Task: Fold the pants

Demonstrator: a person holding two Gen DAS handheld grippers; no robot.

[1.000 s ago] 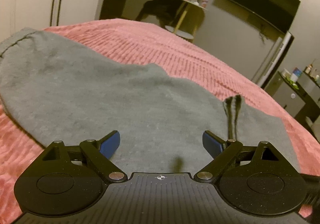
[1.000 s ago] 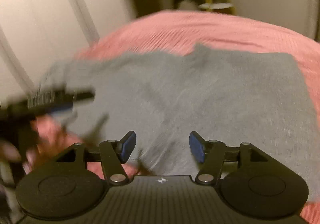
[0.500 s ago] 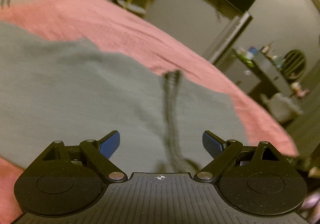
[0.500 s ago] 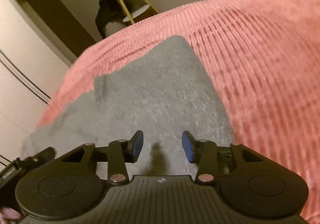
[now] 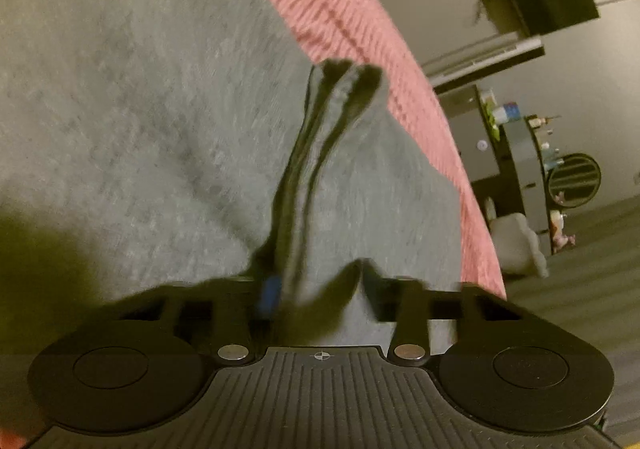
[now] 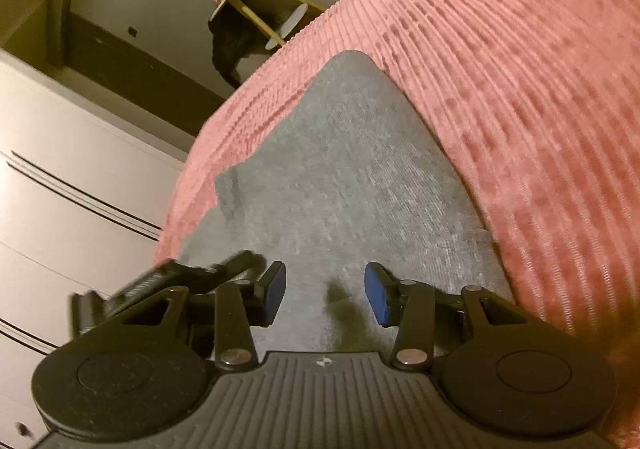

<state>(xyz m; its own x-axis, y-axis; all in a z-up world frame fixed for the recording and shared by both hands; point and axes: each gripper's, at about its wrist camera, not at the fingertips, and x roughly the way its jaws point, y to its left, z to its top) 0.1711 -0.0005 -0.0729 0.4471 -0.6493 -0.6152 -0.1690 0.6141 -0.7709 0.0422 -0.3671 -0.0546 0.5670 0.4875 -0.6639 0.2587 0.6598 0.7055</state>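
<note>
The gray pants point(image 5: 152, 121) lie spread on a pink ribbed bedspread point(image 6: 520, 97), filling most of the left wrist view and running from the center toward 11 o'clock in the right wrist view.

The left gripper point(image 5: 316, 289) is closing its jaws on a raised fold of the pants with a dark drawstring point(image 5: 304, 169) running up from it toward 12 o'clock. This part is blurred: only one blue pad point(image 5: 269, 293) shows, the other is buried behind cloth, so whether the pads already press the fabric is hard to make out. A dark shadow covers the pants at 9 o'clock.

The right gripper point(image 6: 326, 293) has its jaws partly spread with both blue pads clear, low over the pants; the cloth shows flat between them, not pinched. The left gripper point(image 6: 168, 281) appears at 9 o'clock, smeared and partly hidden behind the right one's arm.
</note>
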